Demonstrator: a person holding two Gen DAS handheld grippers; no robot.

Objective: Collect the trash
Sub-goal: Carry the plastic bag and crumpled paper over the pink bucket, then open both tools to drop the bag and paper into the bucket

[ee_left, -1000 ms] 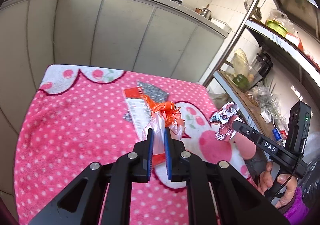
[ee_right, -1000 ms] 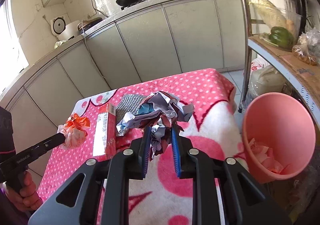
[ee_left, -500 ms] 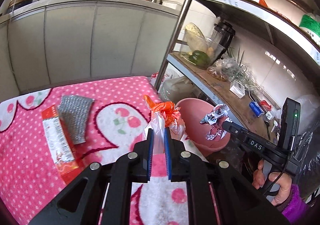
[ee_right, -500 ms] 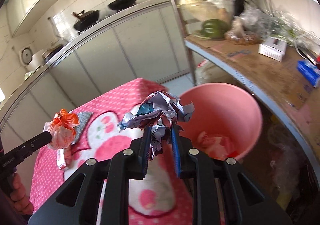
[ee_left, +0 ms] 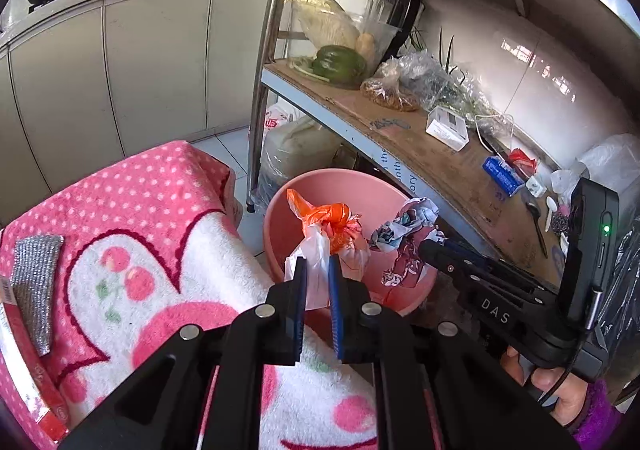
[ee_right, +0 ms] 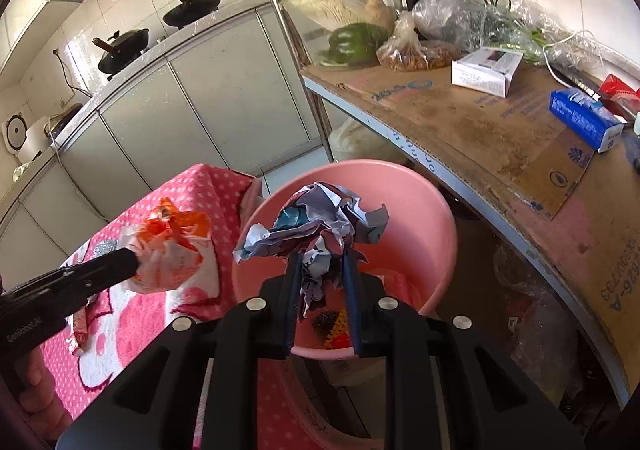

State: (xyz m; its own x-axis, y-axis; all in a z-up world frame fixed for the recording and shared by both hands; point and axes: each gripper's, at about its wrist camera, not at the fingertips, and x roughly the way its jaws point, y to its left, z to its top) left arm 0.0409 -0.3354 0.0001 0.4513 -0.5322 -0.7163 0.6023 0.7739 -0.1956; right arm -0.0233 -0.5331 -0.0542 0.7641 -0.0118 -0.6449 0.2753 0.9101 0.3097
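the crumpled paper wad (ee_right: 316, 218) is pinched between the fingers of the right gripper (ee_right: 320, 270), hanging over the open mouth of the pink bin (ee_right: 436, 218). the knotted plastic bag (ee_left: 332, 238), orange at the top and whitish below, is clamped in the left gripper (ee_left: 318, 278); in the right wrist view it sits just beside the bin's rim, over the edge of the pink dotted cloth (ee_left: 152, 194), not clearly above the opening. in the left wrist view the bag lines up with the bin behind it, so how far over the rim it reaches is hard to tell.

inside the bin some scraps already lie at the bottom, a red and yellow bit (ee_right: 336, 330) among them, so part of the collecting looks done. neither held piece has been let go yet.

out on the cloth, a silver mesh pouch (ee_left: 34, 282) and a red and white packet (ee_left: 8, 286) lie at the far left side, the pouch partly over the packet. i judge these are left to gather after this drop, though whether they count as trash is a guess.

beyond the bin stands a metal shelf (ee_left: 400, 130) with a green pepper (ee_left: 340, 64), bags and small boxes, and kitchen cabinets (ee_left: 156, 62) run behind with woks on the counter.

the task seems around its middle: two pieces poised for release, at least two still on the cloth.
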